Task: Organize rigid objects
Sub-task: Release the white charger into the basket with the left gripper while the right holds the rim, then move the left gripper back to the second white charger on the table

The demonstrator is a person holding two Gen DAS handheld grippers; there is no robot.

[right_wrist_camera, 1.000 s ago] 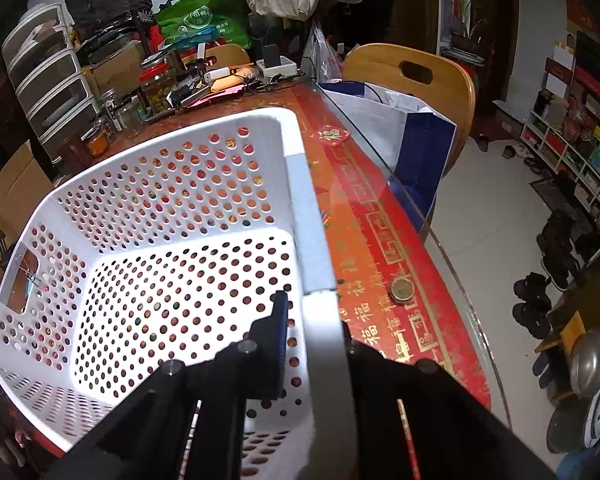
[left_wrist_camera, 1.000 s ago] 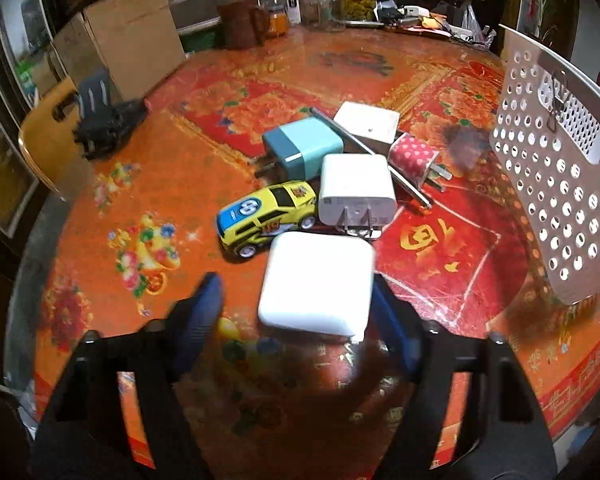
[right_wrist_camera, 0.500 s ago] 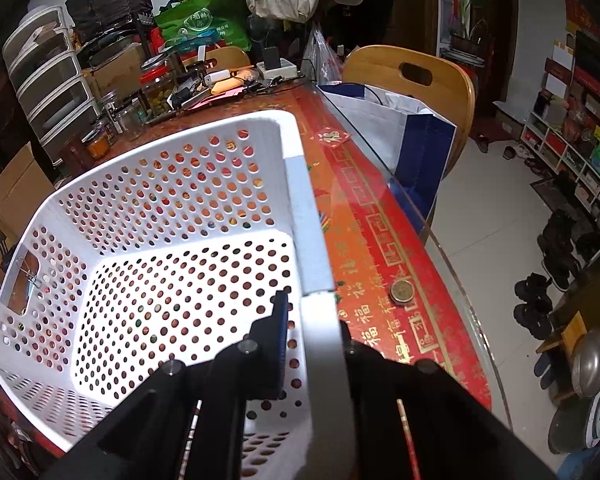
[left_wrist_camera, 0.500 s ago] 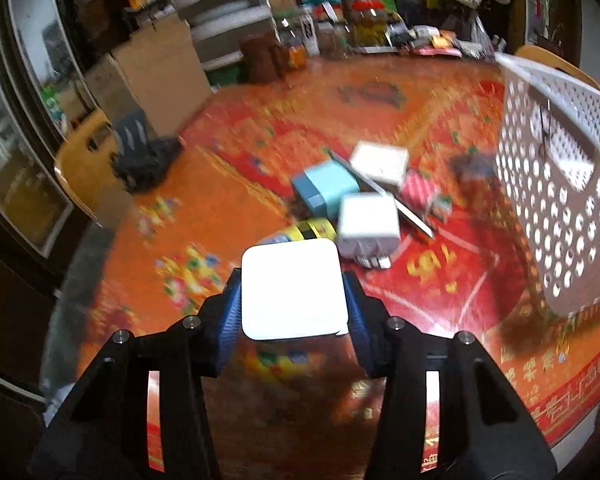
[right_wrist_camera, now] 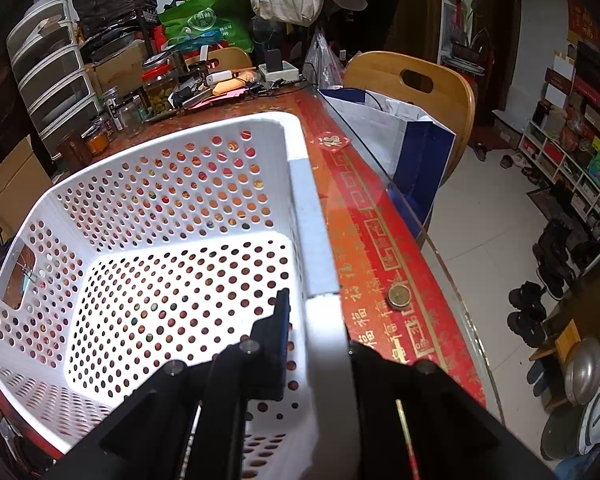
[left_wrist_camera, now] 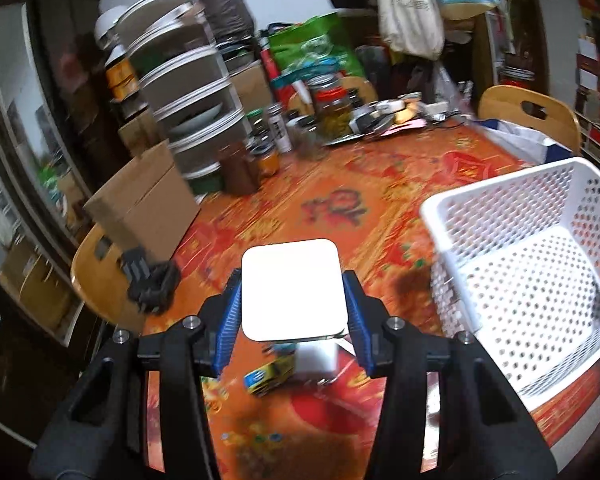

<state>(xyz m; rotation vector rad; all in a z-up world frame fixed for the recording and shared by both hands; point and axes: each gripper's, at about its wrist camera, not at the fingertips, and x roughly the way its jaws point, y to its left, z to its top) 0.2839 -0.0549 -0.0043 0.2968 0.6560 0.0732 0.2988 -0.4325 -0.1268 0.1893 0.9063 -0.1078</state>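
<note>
My left gripper (left_wrist_camera: 294,300) is shut on a white square charger (left_wrist_camera: 293,289) and holds it well above the red patterned table (left_wrist_camera: 340,208). Below it on the table lie a yellow toy car (left_wrist_camera: 269,376) and a white charger (left_wrist_camera: 316,360); the other chargers are hidden. The white perforated basket (left_wrist_camera: 540,272) stands to the right and nothing shows inside it. My right gripper (right_wrist_camera: 316,320) is shut on the basket's right rim (right_wrist_camera: 312,232), one finger inside the wall, the other outside.
Jars (left_wrist_camera: 332,108) and clutter fill the table's far end. A cardboard box (left_wrist_camera: 144,204) and black clip (left_wrist_camera: 152,284) sit at the left by a wooden chair (left_wrist_camera: 96,276). A coin (right_wrist_camera: 398,295) lies right of the basket near the glass table edge (right_wrist_camera: 440,248).
My left gripper closed on the white square charger and lifted it off the table, rising high. The right gripper kept its hold on the basket rim.
</note>
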